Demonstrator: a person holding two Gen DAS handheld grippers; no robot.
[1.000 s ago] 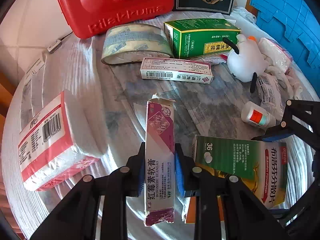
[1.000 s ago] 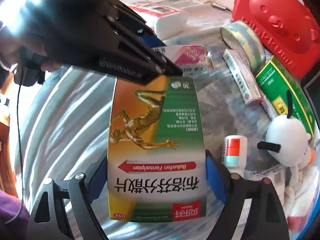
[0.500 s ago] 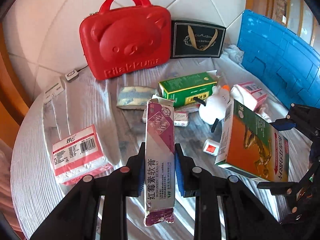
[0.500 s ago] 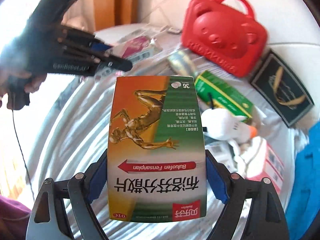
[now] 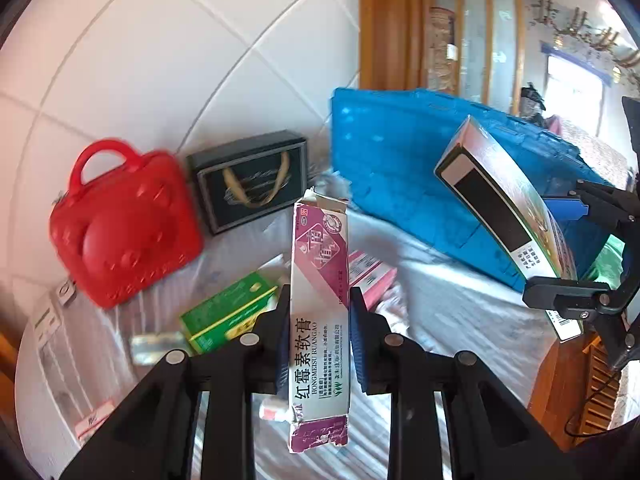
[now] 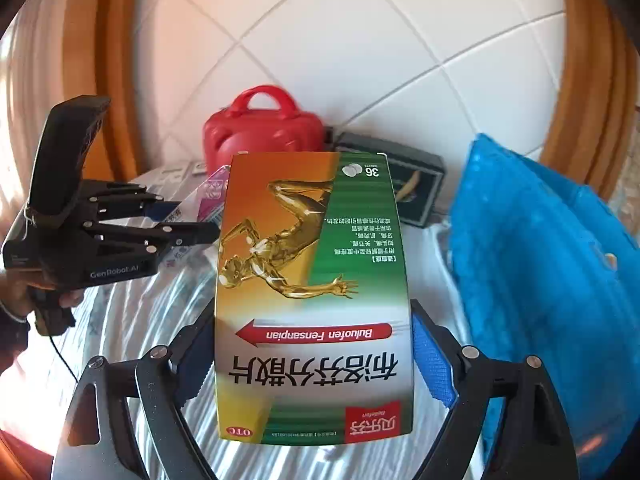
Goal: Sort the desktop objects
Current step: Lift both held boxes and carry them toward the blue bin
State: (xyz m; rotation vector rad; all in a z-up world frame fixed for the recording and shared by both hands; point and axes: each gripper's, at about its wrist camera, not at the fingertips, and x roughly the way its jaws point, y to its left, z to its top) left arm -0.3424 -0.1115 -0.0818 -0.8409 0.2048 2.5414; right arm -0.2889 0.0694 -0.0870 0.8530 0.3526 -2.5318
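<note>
Above the cloth-covered tabletop [image 5: 460, 304], the left gripper [image 5: 318, 344] pinches a narrow purple ointment box [image 5: 320, 312] between its jaws, while the right gripper [image 6: 312, 364] clamps a wide orange-and-green tablet box [image 6: 312, 280], both held aloft near a blue crate [image 5: 404, 160] and red bear case [image 5: 124, 224].

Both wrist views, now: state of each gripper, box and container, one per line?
left gripper: shut on purple ointment box, held off the table, top flap torn open
right gripper: shut on orange-green tablet box, lifted, print upside down
red bear case: closed, standing against the wall
black gift box: upright, leaning on the wall
blue crate: on the table's right side, contents not visible
green box: lying on the table
</note>
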